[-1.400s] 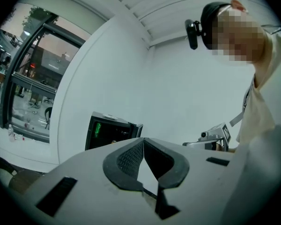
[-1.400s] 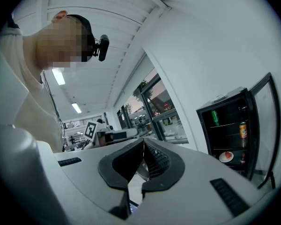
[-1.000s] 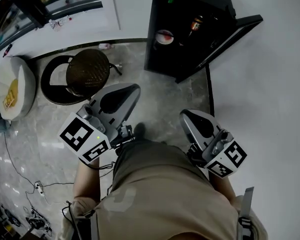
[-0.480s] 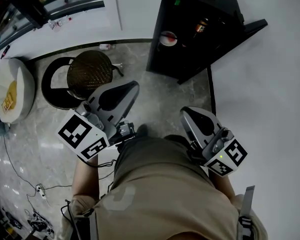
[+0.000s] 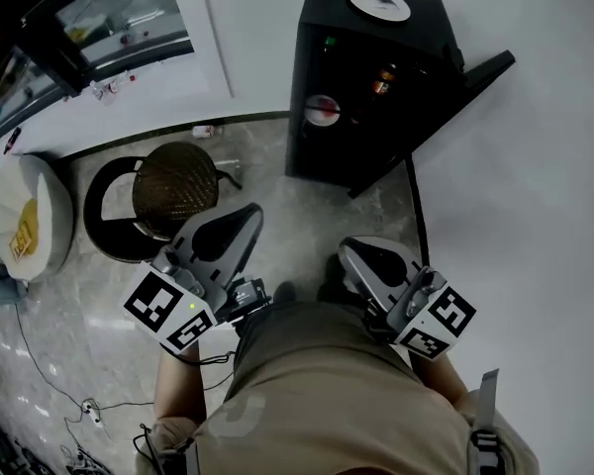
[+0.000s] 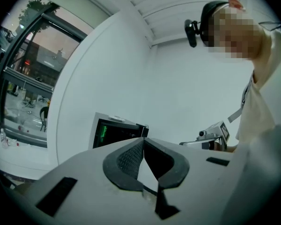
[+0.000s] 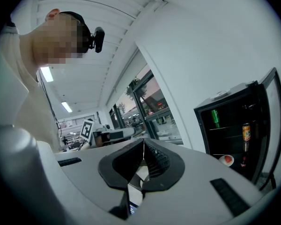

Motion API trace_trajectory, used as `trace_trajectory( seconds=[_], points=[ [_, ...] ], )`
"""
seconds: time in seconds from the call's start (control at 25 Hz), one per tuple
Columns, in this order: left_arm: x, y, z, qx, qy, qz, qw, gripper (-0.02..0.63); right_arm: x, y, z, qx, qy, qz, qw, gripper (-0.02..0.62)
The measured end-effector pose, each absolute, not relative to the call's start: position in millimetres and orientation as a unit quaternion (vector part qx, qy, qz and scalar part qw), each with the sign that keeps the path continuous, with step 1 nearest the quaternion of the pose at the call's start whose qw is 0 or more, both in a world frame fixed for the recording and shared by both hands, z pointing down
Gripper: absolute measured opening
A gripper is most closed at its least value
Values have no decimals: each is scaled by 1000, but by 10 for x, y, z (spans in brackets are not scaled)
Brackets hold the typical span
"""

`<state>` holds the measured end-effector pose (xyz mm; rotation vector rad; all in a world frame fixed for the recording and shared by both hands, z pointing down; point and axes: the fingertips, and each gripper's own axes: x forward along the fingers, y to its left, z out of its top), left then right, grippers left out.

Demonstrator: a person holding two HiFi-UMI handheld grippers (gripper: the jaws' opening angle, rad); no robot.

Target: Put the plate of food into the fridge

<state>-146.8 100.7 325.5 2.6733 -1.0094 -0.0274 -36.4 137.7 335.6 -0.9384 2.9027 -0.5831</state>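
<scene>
A black fridge (image 5: pixel 361 77) stands open on the floor ahead, its door (image 5: pixel 455 92) swung out to the right. The plate of food (image 5: pixel 322 109) sits on a shelf inside, also seen as the plate (image 7: pixel 226 160) in the right gripper view. My left gripper (image 5: pixel 249 212) and right gripper (image 5: pixel 347 249) hang close to my body, well short of the fridge. Both are shut with nothing between the jaws, as the left gripper (image 6: pixel 143 140) and right gripper (image 7: pixel 143 142) show in their own views.
A bottle (image 5: pixel 384 75) and a green can (image 7: pixel 215 117) stand on fridge shelves, and a white disc (image 5: pixel 379 2) lies on its top. A round stool (image 5: pixel 175 181) stands left of the fridge, a white bag (image 5: pixel 25 206) farther left. Cables (image 5: pixel 84 409) trail on the floor.
The head view has tilted, so more of the fridge's top shows. Both grippers sit a little lower and nearer my body. The jaws stay shut.
</scene>
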Motion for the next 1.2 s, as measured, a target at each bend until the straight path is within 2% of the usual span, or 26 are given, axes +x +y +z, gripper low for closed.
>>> trace_trajectory(
  seconds=[0.56, 1.2],
  points=[
    [-561, 319, 3379, 924, -359, 61, 115, 11, 363, 650, 3412, -261, 943, -203, 35, 21],
    [333, -1224, 3390, 877, -372, 263, -152, 12, 1348, 248, 3561, -251, 939, -229, 46, 21]
  ],
)
